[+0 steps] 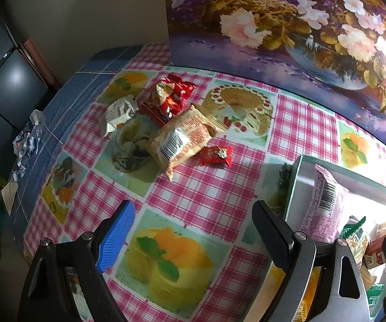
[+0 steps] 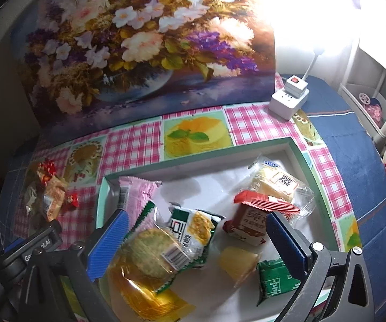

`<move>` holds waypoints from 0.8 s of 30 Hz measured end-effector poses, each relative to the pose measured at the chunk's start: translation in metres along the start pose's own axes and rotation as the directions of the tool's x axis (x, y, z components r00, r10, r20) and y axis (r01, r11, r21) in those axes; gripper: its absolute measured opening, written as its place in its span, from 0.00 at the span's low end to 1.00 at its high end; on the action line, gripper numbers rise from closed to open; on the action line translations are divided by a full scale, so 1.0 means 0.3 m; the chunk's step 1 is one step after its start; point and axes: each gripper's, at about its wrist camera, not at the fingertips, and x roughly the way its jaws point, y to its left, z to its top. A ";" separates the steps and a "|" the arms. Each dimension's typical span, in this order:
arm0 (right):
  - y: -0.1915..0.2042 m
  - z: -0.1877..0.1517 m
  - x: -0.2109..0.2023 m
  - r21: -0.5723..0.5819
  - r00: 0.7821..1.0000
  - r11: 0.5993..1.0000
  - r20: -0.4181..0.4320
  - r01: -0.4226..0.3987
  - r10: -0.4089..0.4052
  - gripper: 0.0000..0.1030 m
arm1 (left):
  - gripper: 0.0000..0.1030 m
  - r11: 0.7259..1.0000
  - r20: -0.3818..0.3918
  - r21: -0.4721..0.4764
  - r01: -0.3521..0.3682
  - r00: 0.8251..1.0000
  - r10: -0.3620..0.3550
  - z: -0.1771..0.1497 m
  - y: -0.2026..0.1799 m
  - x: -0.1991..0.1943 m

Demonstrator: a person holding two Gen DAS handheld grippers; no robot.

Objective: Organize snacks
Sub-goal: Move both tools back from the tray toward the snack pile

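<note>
A heap of snack packets lies on the checked tablecloth: a beige packet with a barcode [image 1: 185, 139], red packets [image 1: 170, 99], a silver-white packet [image 1: 119, 112] and a small red one [image 1: 217, 155]. My left gripper [image 1: 193, 230] is open and empty, above the cloth short of the heap. A white tray with a green rim [image 2: 193, 165] holds several snacks: a pink packet [image 2: 135, 196], green cracker packets [image 2: 190, 230], a red packet [image 2: 249, 220] and a clear-wrapped cake [image 2: 276, 182]. My right gripper [image 2: 195, 238] is open and empty above the tray.
A large flower painting [image 2: 139, 48] leans against the wall behind the table. A white power adapter [image 2: 289, 96] sits at the back right. Crumpled wrappers [image 1: 26, 145] lie on the blue cloth at the left table edge. A white chair [image 2: 380, 86] stands to the right.
</note>
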 end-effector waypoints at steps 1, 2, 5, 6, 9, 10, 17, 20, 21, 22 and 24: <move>0.007 0.002 -0.006 0.000 1.000 1.000 0.015 0.001 -0.001 1.00 | 0.87 1.000 0.006 0.000 -0.001 1.000 0.001 0.003 0.007 -0.003; 0.013 0.003 -0.010 -0.004 1.000 1.000 0.024 -0.003 0.003 1.00 | 0.87 1.000 0.013 0.000 -0.003 1.000 0.003 0.008 0.020 -0.005; 0.037 0.008 -0.017 -0.011 0.998 0.999 0.038 -0.040 0.040 1.00 | 0.87 1.000 0.018 -0.014 -0.004 1.000 0.004 0.023 0.058 -0.004; 0.050 0.008 -0.019 -0.015 0.998 0.999 0.038 -0.053 0.053 1.00 | 0.87 1.000 0.020 -0.018 0.000 1.000 0.000 0.029 0.070 -0.003; 0.094 0.008 -0.019 -0.049 0.998 0.997 0.038 -0.057 0.059 1.00 | 0.87 1.000 0.022 -0.021 0.016 1.000 -0.015 0.049 0.120 0.008; 0.108 0.008 -0.017 -0.059 0.997 0.996 0.038 -0.061 0.063 1.00 | 0.87 0.999 0.017 -0.029 0.015 1.000 -0.015 0.056 0.136 0.014; 0.233 0.005 -0.012 -0.118 0.991 0.985 0.034 -0.126 0.131 1.00 | 0.87 0.999 0.058 -0.012 0.053 0.997 -0.052 0.148 0.280 0.041; 0.305 0.009 -0.008 -0.144 0.985 0.976 0.032 -0.164 0.170 1.00 | 0.87 0.997 0.067 -0.011 0.080 0.995 -0.080 0.210 0.366 0.068; 0.338 0.013 -0.001 -0.155 0.980 0.969 0.021 -0.190 0.196 1.00 | 0.87 0.997 0.067 -0.012 0.080 0.995 -0.079 0.232 0.393 0.080; 0.366 0.018 0.007 -0.166 0.977 0.964 0.011 -0.209 0.213 1.00 | 0.87 0.997 0.071 -0.007 0.076 0.995 -0.075 0.259 0.425 0.093; 0.424 0.030 0.030 -0.192 0.972 0.953 -0.011 -0.233 0.235 1.00 | 0.87 0.997 0.082 0.020 0.071 0.994 -0.073 0.304 0.470 0.117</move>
